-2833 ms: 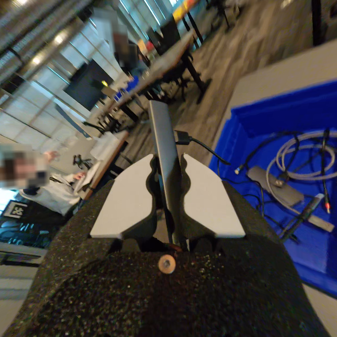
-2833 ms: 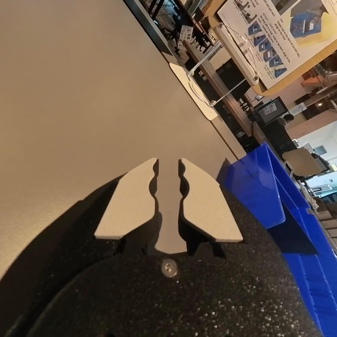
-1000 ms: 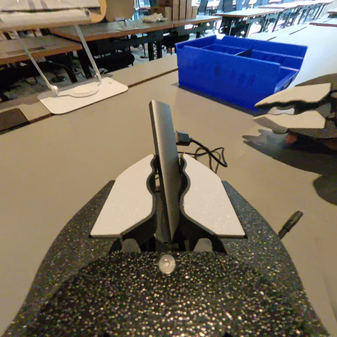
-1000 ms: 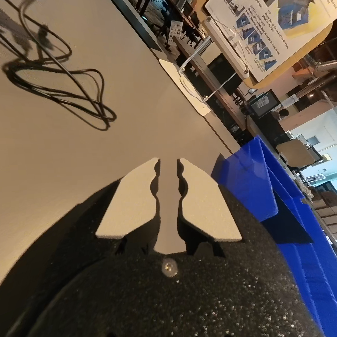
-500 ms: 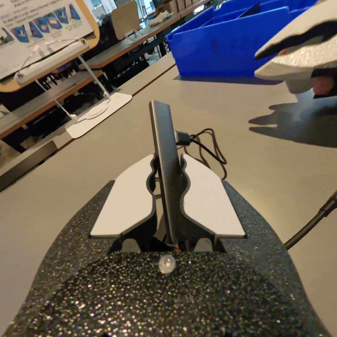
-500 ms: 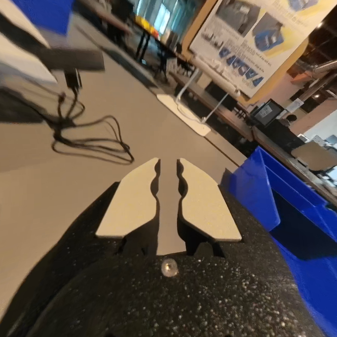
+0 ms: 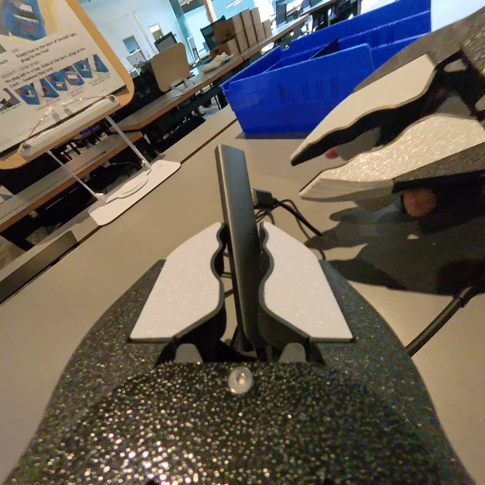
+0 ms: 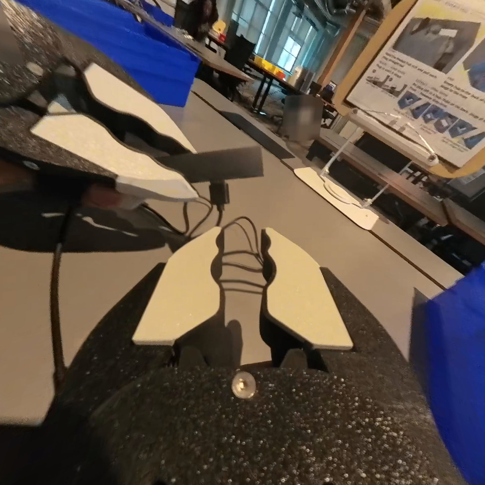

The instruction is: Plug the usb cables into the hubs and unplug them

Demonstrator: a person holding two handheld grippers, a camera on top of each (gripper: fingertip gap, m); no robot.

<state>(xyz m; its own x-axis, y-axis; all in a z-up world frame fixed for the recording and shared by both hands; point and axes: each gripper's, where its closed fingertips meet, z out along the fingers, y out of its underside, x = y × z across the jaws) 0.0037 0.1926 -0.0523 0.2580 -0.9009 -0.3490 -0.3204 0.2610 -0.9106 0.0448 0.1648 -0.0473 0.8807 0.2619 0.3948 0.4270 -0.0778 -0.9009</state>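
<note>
My left gripper (image 7: 241, 225) is shut on a slim dark hub (image 7: 233, 199) and holds it on edge above the grey table (image 7: 131, 262). A black USB plug (image 7: 262, 196) sits in the hub's right side, and its thin cable (image 7: 301, 223) drops to the table. My right gripper (image 8: 241, 231) is a little open and empty, pointing at the plug (image 8: 220, 194) from a short distance. It shows in the left wrist view (image 7: 296, 177), close to the right of the plug. The hub (image 8: 231, 164) and the left gripper (image 8: 196, 173) show at upper left in the right wrist view.
A blue bin (image 7: 301, 105) stands at the back right, close beside my right gripper (image 8: 451, 367). A white stand base (image 7: 136, 189) with a poster board lies at the table's far edge. Cable loops (image 8: 244, 262) lie under the hub. A thicker black cable (image 7: 441, 322) crosses the table. The left gripper's tips are roughly 6 centimetres from the right gripper's.
My right gripper has swung round from beside the bin toward the hub and now sits close to the plug. The left gripper still holds the hub, tilted more toward the poster.
</note>
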